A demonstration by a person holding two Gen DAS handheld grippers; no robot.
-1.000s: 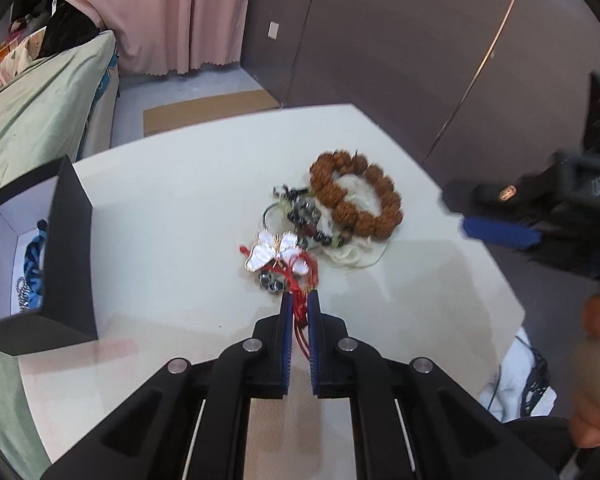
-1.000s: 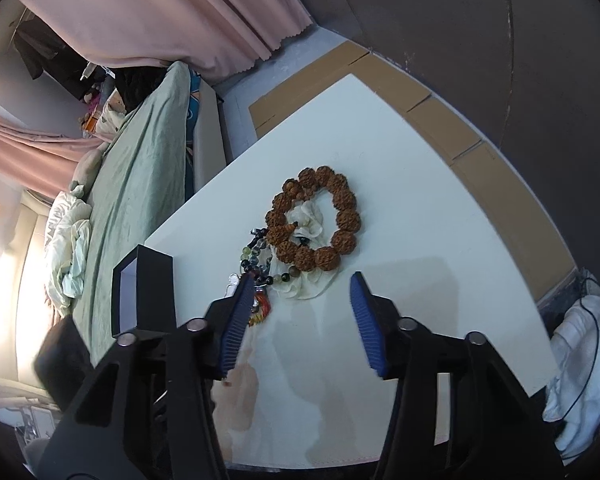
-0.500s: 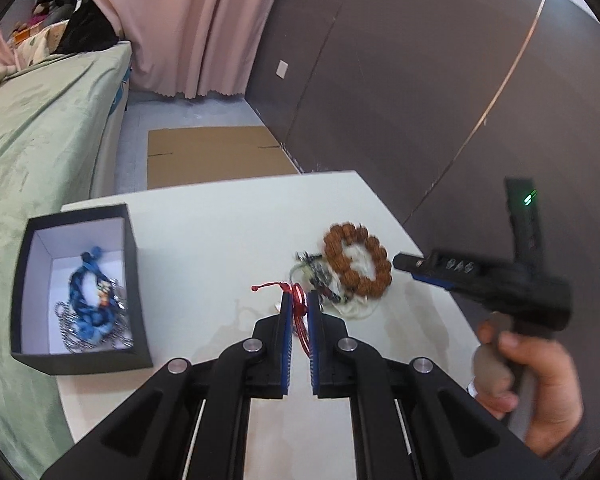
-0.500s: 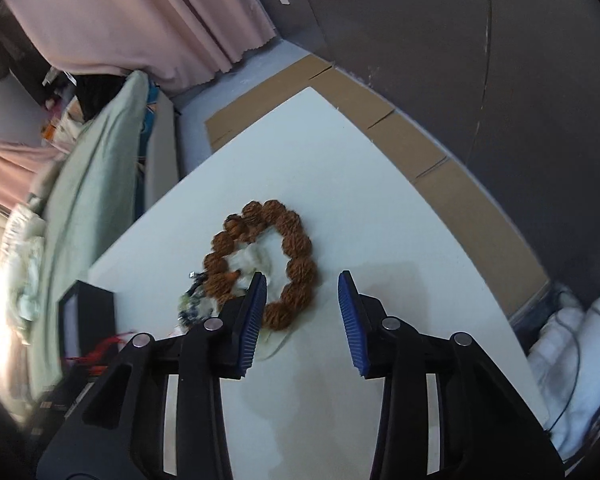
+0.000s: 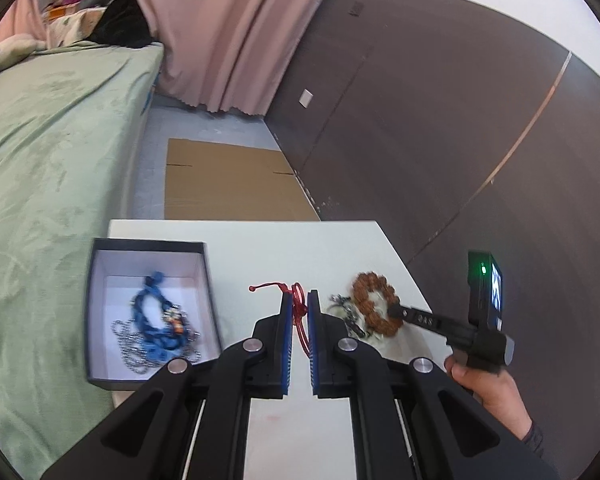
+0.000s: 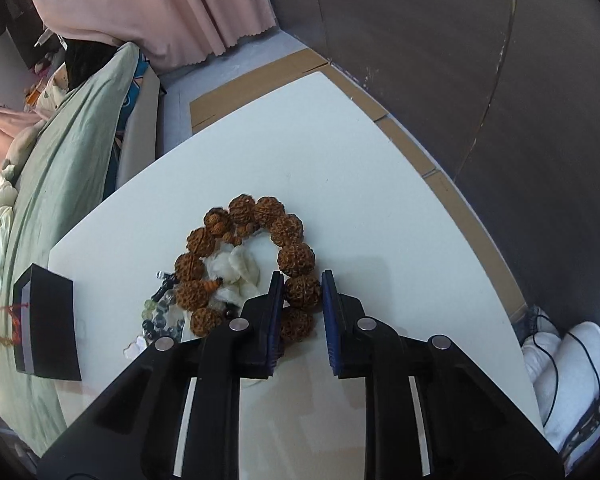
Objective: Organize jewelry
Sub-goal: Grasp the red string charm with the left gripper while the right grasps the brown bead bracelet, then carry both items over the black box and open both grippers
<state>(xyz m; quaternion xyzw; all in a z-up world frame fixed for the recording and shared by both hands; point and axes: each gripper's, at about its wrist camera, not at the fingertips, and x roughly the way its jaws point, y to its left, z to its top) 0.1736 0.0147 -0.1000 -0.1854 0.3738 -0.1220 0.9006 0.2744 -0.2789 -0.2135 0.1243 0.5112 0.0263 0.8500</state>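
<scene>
My left gripper point(image 5: 298, 304) is shut on a red cord bracelet point(image 5: 296, 308) and holds it above the white table point(image 5: 260, 248). To its left is a black box point(image 5: 148, 246) with a white inside, holding a blue bracelet point(image 5: 154, 320) and a silver chain point(image 5: 130, 344). My right gripper point(image 6: 302, 286) is down at a brown walnut-bead bracelet point(image 6: 256, 252), with one bead point(image 6: 302, 290) between its narrowly parted fingers. The bracelet point(image 5: 374, 304) and right gripper point(image 5: 396, 312) also show in the left wrist view. A small dark-bead bracelet point(image 6: 160, 312) and a white tassel point(image 6: 236, 272) lie beside it.
The black box point(image 6: 46, 320) stands at the table's left edge in the right wrist view. A bed with a green cover point(image 5: 44, 168) is left of the table. A dark wall point(image 5: 440, 140) is to the right and flat cardboard point(image 5: 228, 184) lies on the floor behind.
My left gripper has lifted the red cord bracelet off the pile and carried it up and left, toward the box. My right gripper has come down and narrowed around a bead of the walnut bracelet.
</scene>
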